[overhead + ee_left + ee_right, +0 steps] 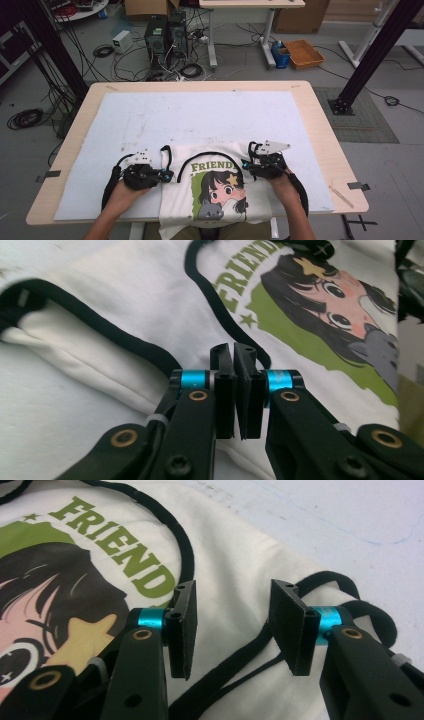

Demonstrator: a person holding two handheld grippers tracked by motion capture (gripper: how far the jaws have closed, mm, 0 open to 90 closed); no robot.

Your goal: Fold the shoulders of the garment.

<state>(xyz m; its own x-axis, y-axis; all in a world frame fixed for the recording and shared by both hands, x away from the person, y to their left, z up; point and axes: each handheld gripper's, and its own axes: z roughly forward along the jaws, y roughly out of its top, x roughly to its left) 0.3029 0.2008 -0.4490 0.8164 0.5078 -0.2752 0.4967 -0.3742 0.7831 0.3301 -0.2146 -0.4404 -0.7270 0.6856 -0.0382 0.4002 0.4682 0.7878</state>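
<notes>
White shirt, one, two grippers

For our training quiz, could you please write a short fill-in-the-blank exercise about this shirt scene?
1. The word printed in green on the shirt reads ____.
2. The shirt's collar trim is coloured ____.
3. The left gripper has its jaws ____.
4. The right gripper has its jaws ____, with shirt fabric below the gap.

Missing words: FRIEND; black; shut; open
</notes>
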